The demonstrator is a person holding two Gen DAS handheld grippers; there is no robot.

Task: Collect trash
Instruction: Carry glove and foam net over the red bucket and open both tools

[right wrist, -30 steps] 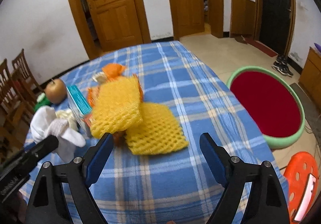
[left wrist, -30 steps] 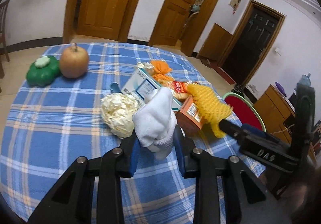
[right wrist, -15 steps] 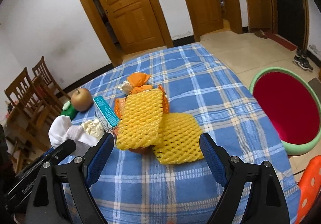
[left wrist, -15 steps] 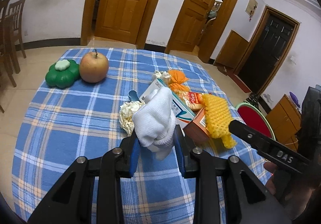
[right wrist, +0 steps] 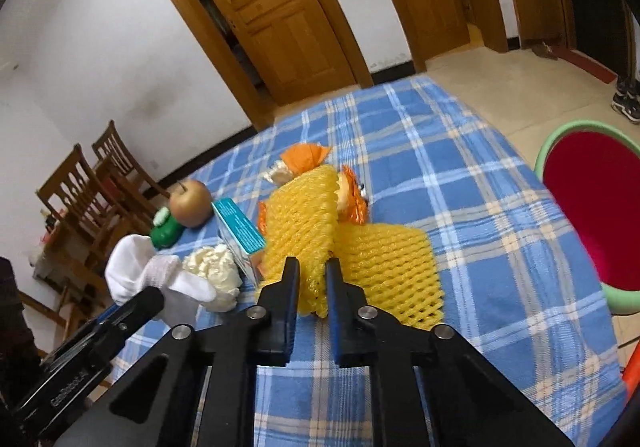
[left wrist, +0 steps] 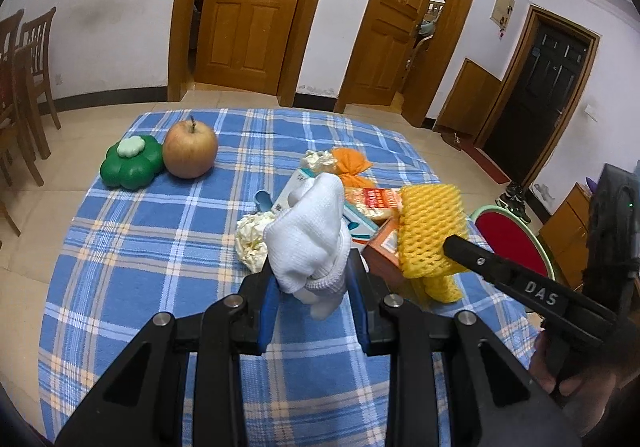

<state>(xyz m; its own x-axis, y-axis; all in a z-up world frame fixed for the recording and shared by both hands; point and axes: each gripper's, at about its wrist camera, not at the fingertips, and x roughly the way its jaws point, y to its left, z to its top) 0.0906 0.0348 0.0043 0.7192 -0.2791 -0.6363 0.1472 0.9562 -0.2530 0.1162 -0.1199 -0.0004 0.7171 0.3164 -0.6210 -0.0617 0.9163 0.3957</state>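
A blue checked tablecloth (left wrist: pixel 160 247) carries a heap of rubbish. My left gripper (left wrist: pixel 312 279) is shut on a bunched white cloth (left wrist: pixel 308 231), held just above the table; the same cloth (right wrist: pixel 140 267) shows at the left of the right wrist view. My right gripper (right wrist: pixel 312 271) has its jaws closing, pads pinching the near edge of a yellow foam fruit net (right wrist: pixel 300 219) that leans on the heap. A second yellow net (right wrist: pixel 388 267) lies flat to its right. In the left wrist view the pinched net (left wrist: pixel 428 231) stands at the right.
In the heap are a teal and white box (right wrist: pixel 238 229), a crumpled paper ball (left wrist: pixel 250 239), orange wrappers (left wrist: pixel 352 163) and a small orange carton (left wrist: pixel 384 243). An apple (left wrist: pixel 190 149) and a green flower-shaped object (left wrist: pixel 130 163) sit far left. A red basin (right wrist: pixel 592 207) stands beside the table; chairs (right wrist: pixel 92 191) at left.
My right gripper's jaws went from wide open to pinched on the yellow net's near edge. The left gripper kept its hold on the white cloth and barely moved.
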